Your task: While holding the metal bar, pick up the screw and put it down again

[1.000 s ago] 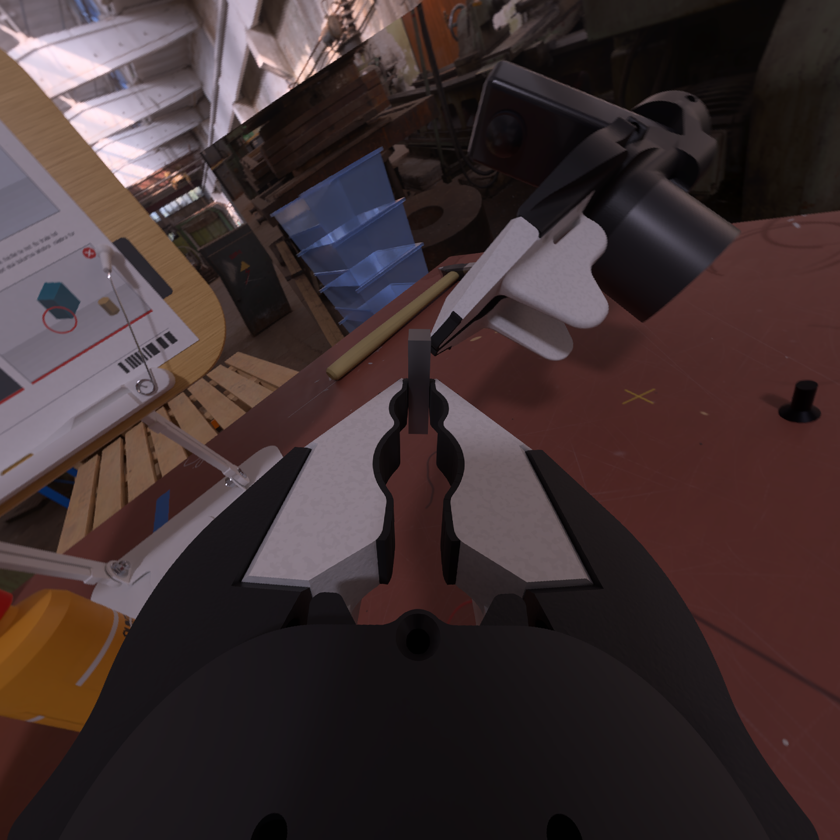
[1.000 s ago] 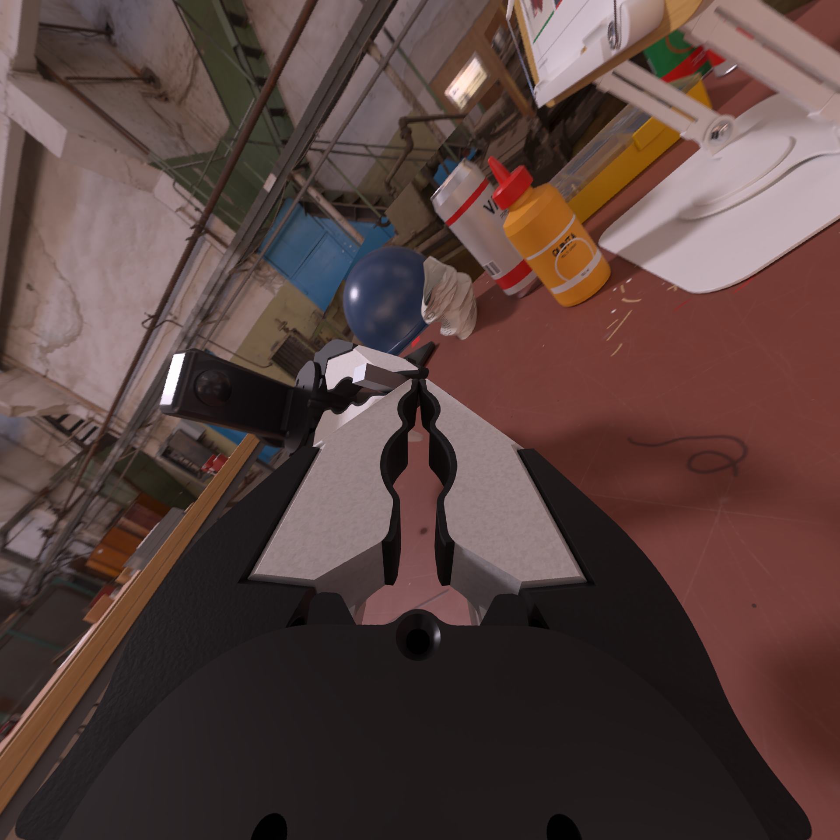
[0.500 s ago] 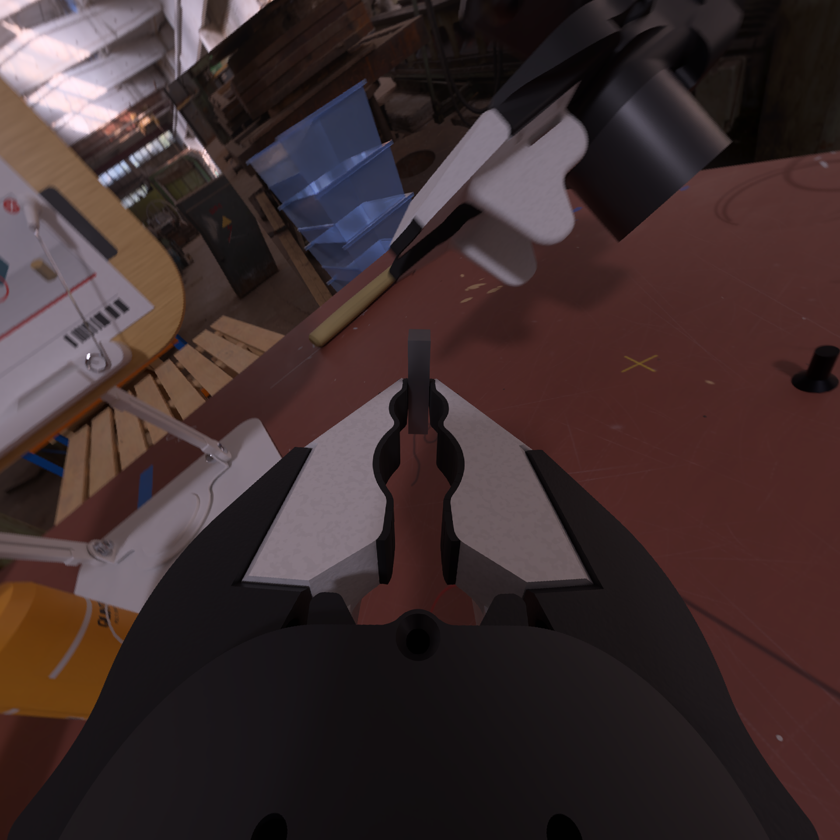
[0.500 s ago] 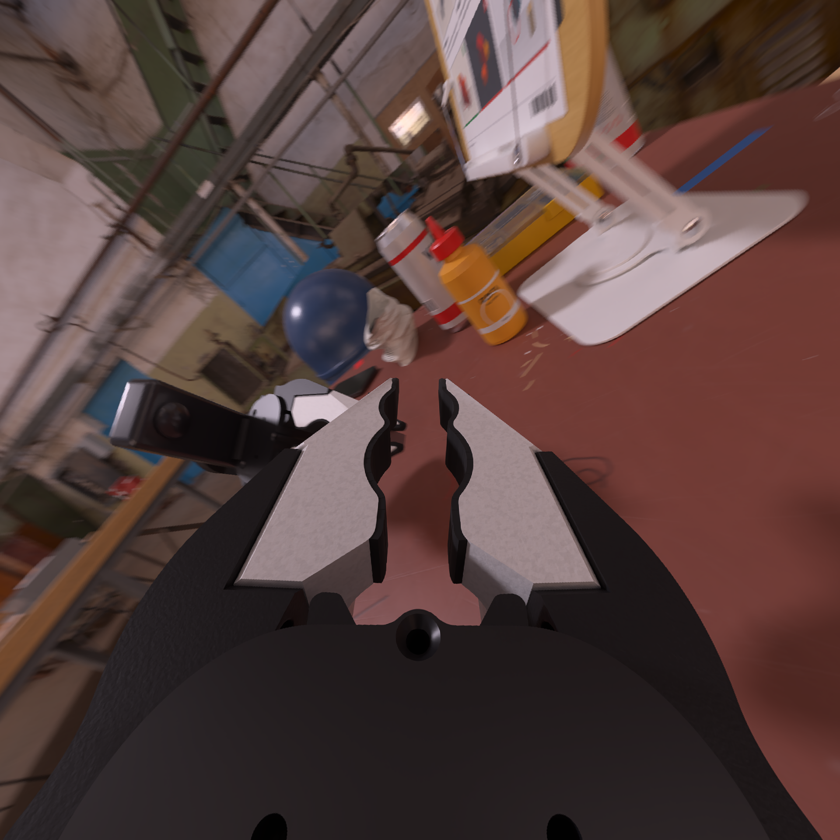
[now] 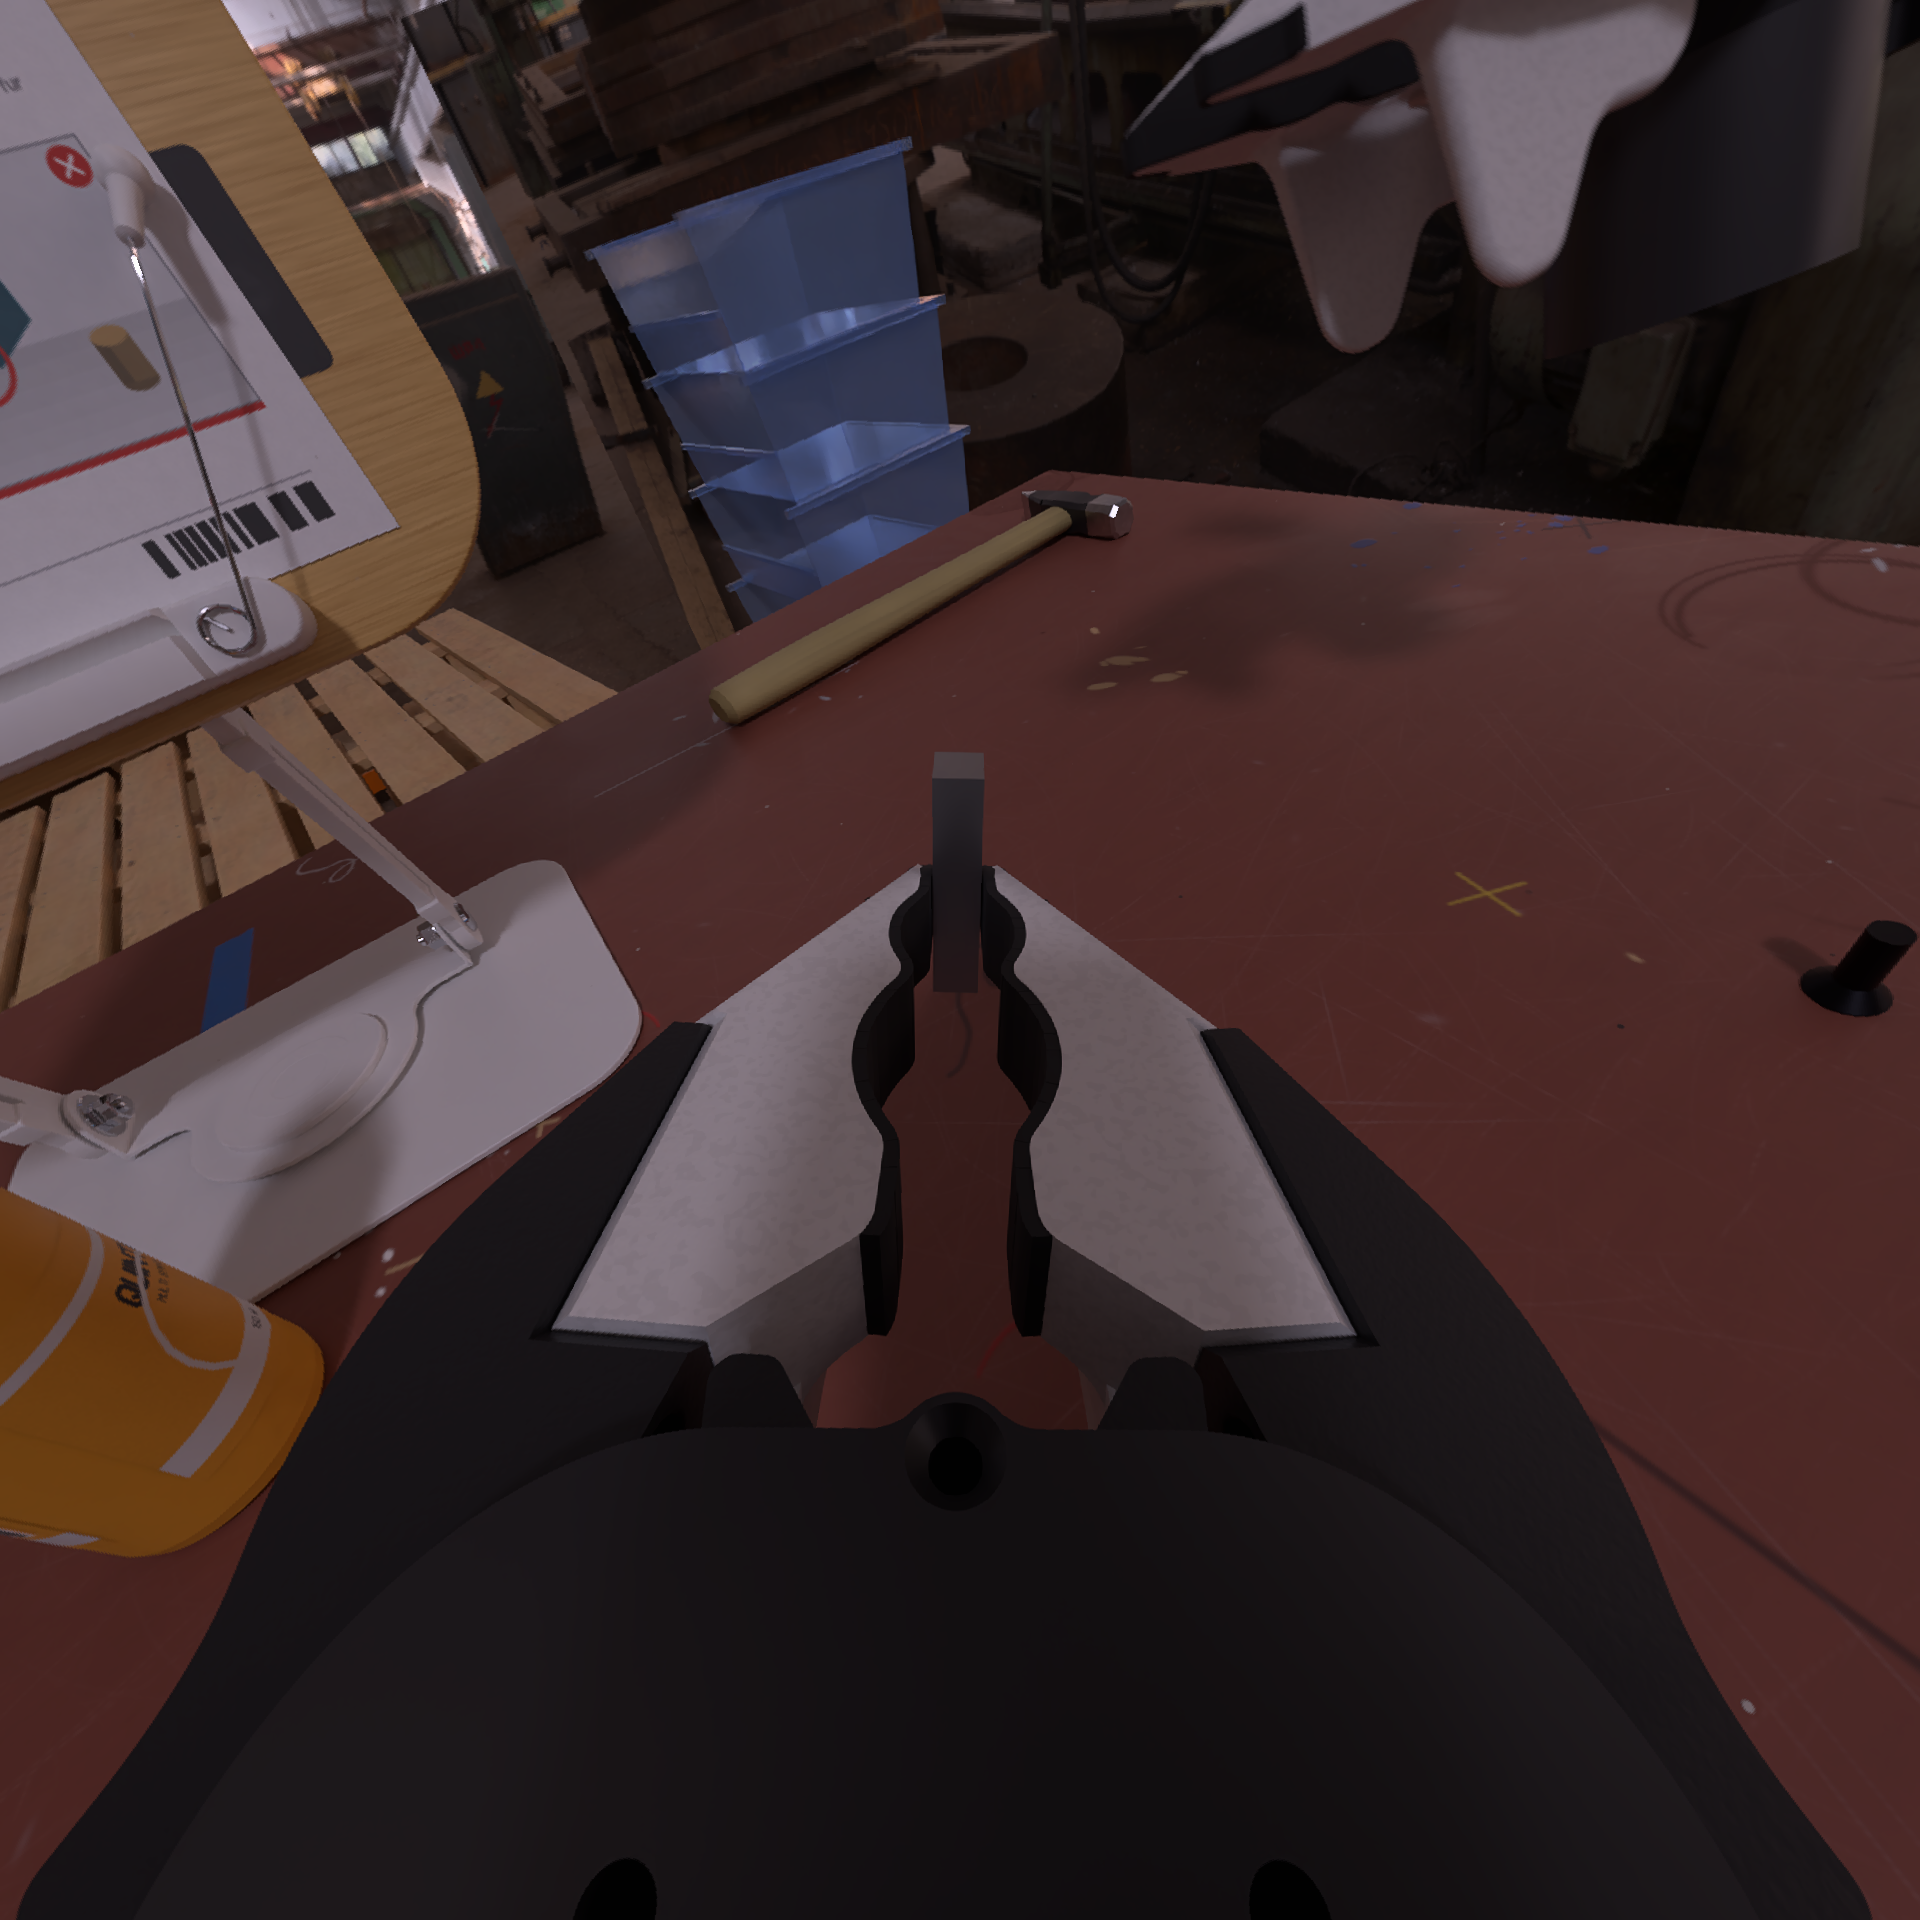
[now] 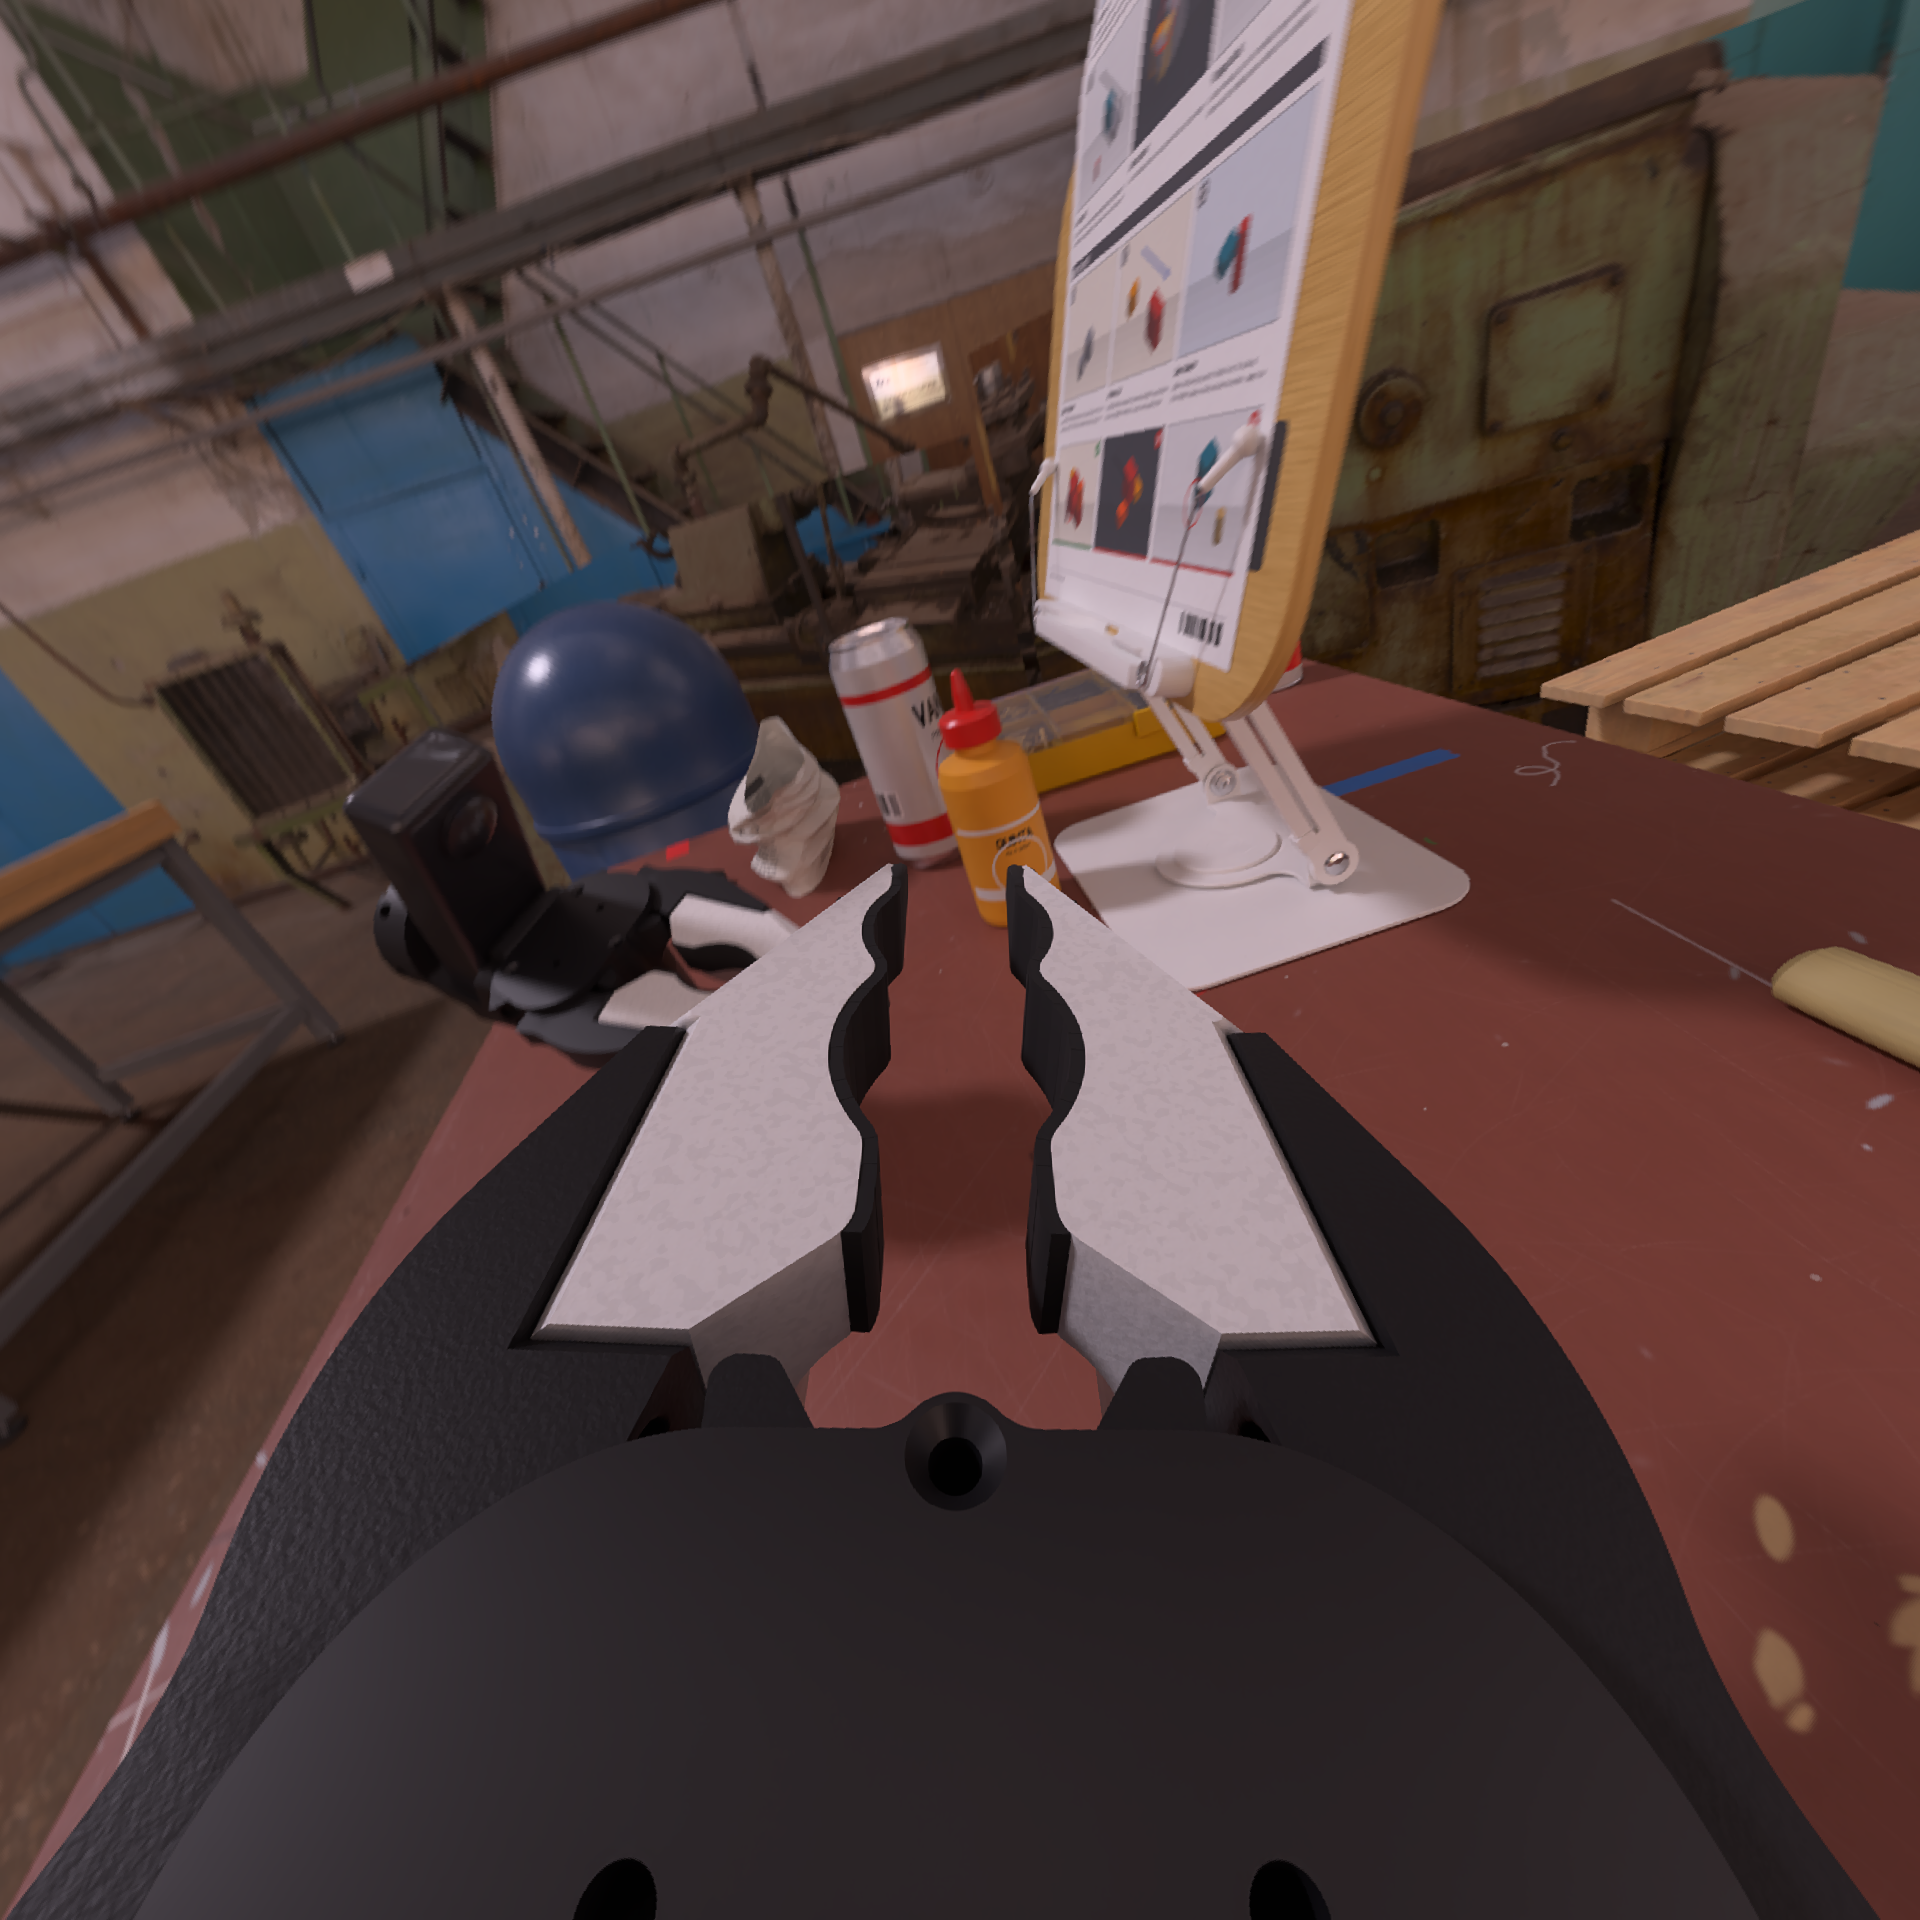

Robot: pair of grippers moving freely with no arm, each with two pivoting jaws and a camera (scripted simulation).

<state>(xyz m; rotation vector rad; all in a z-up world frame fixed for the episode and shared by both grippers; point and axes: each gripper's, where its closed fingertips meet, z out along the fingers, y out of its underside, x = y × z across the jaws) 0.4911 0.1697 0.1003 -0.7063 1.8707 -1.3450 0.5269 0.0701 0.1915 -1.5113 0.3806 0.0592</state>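
My left gripper [image 5: 956,883] is shut on a short grey metal bar [image 5: 957,831], which stands upright between the fingertips above the brown table [image 5: 1351,1091]. The black screw [image 5: 1860,971] stands on its head on the table, far right in the left wrist view and apart from both grippers. My right gripper [image 6: 956,883] is open and empty, above the table. It also shows in the left wrist view [image 5: 1195,125], high at the top right. The left gripper also shows in the right wrist view [image 6: 707,961], low at the left. The bar and screw are hidden in the right wrist view.
A hammer [image 5: 914,613] lies near the table's far edge. A white stand base [image 5: 343,1049] carries a wooden board with paper [image 6: 1195,343]. An orange bottle [image 6: 992,821], a can [image 6: 894,727], a white cloth [image 6: 790,821] and a blue dome [image 6: 623,717] stand beyond. Blue bins [image 5: 810,395] stand off the table.
My right gripper has opened, risen and swung away from the bar's top end. My left gripper still holds the bar. The screw has not moved.
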